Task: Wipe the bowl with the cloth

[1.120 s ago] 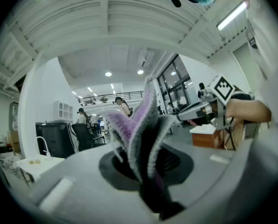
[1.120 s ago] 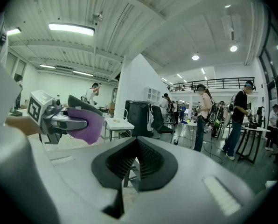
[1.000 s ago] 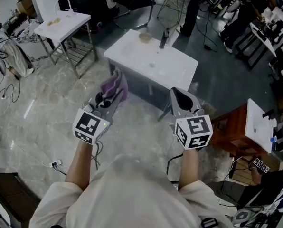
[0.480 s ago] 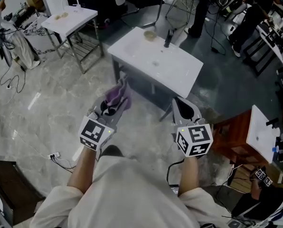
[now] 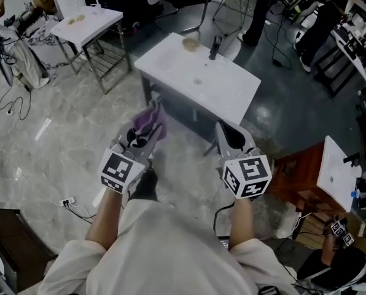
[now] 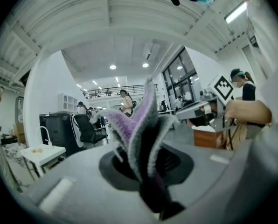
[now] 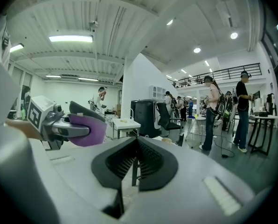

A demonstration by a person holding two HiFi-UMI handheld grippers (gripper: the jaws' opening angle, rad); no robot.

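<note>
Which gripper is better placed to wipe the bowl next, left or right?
Left: the left gripper is shut on the purple cloth; the right gripper is shut and empty. Neither touches the bowl.

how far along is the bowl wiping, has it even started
Done: the cloth is picked up, clamped in the left tongs. In hand: only that; the right tongs are shut on nothing. Left: all the wiping. What looks like the bowl sits at the far side of the white table, well away from both tongs.
</note>
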